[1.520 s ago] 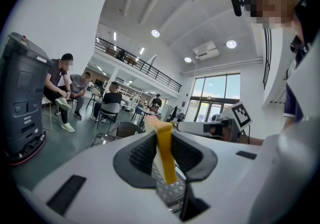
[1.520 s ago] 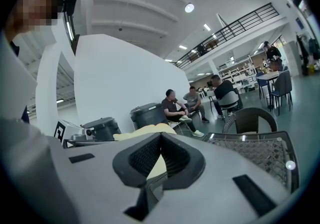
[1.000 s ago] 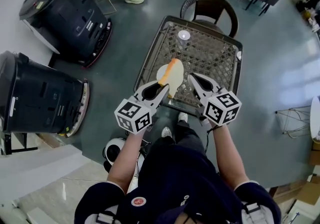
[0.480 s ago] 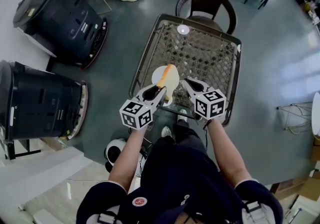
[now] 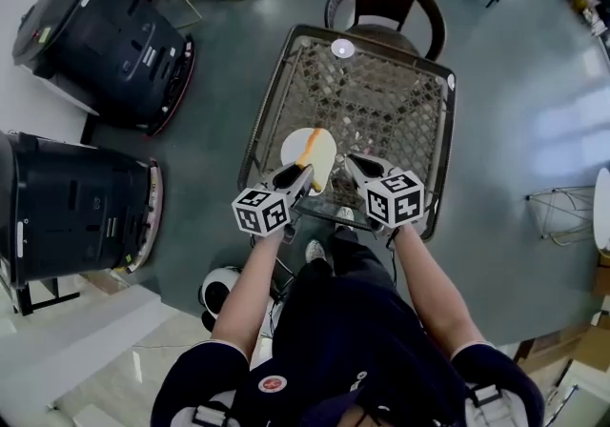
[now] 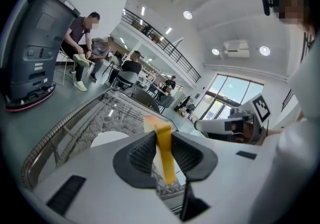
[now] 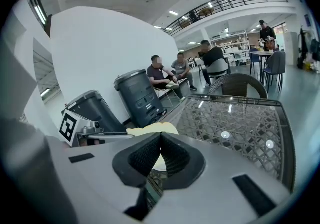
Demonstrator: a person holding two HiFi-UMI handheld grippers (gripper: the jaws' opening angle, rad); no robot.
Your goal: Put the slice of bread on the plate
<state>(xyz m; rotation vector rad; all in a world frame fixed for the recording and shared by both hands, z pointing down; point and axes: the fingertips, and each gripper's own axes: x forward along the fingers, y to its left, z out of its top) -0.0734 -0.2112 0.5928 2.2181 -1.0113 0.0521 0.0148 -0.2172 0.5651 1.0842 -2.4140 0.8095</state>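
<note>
Overhead, one bread slice [image 5: 319, 154] on edge over one white plate [image 5: 291, 145], clamped in left tongs [image 5: 303, 173], right tongs [image 5: 357, 166] clenched empty beside plate, one desk [image 5: 400, 101] beneath.

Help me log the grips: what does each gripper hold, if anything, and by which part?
The left gripper holds the slice of bread on edge, fingers clamped on its flat faces near one end. The right gripper holds nothing.

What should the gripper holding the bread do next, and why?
Probably lower the left gripper a little: its jaws clamp the bread slice on edge over the white plate, and it does not seem to lie there yet.
</note>
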